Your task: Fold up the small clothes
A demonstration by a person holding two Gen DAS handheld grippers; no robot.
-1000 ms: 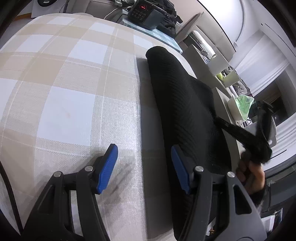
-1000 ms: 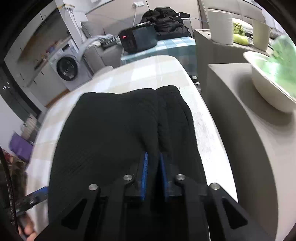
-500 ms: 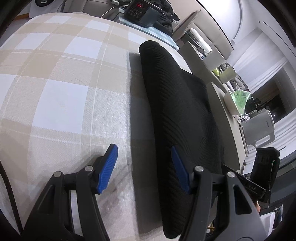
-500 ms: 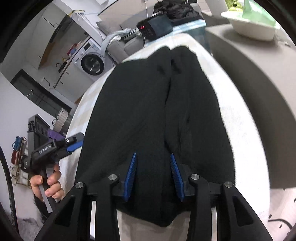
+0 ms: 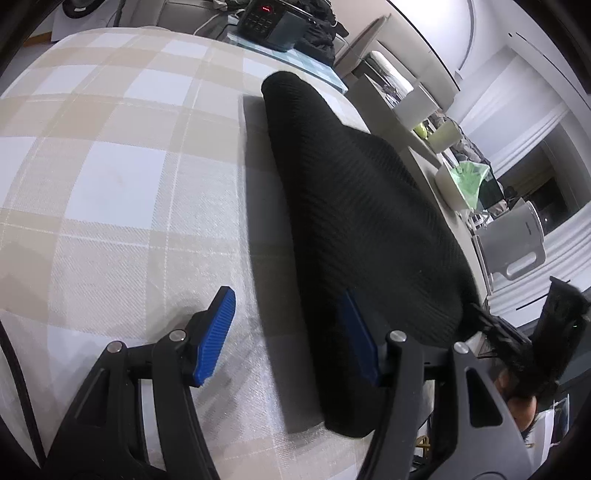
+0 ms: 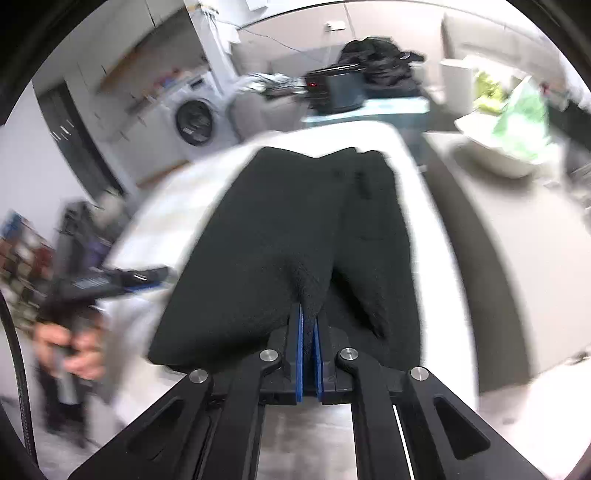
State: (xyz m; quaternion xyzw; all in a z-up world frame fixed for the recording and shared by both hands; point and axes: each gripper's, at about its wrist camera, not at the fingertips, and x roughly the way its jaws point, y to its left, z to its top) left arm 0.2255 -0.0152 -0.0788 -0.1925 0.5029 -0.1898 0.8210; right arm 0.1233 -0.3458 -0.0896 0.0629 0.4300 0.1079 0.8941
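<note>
Left wrist view: one black ribbed garment (image 5: 354,206) lies lengthwise on the checked beige-and-white worktop (image 5: 122,155), near its right edge. Left gripper (image 5: 291,332) jaws released, standing apart; left blue pad (image 5: 216,334) over bare cloth of the worktop, the right one at the garment's near edge, gripping nothing. One dark appliance (image 5: 269,18) beyond the far end shows a red display; digits not legible. At right, one white kettle (image 5: 517,240) and one white bowl holding green material (image 5: 467,181). Lower right: right gripper (image 5: 480,317), partly hidden, at the garment's corner.

Right wrist view (motion-blurred): right gripper (image 6: 309,325) jaws have just been closing and are now clenched on a pinched ridge of the same garment (image 6: 280,229), the fabric tented up between the pads. Seen only here: one front-loading washing machine (image 6: 194,120), a dark clothes heap (image 6: 376,61) behind the appliance, and a person's hand (image 6: 70,350) holding the left gripper (image 6: 122,278). White lettering on that gripper's body is probably a label, too smeared to read.
</note>
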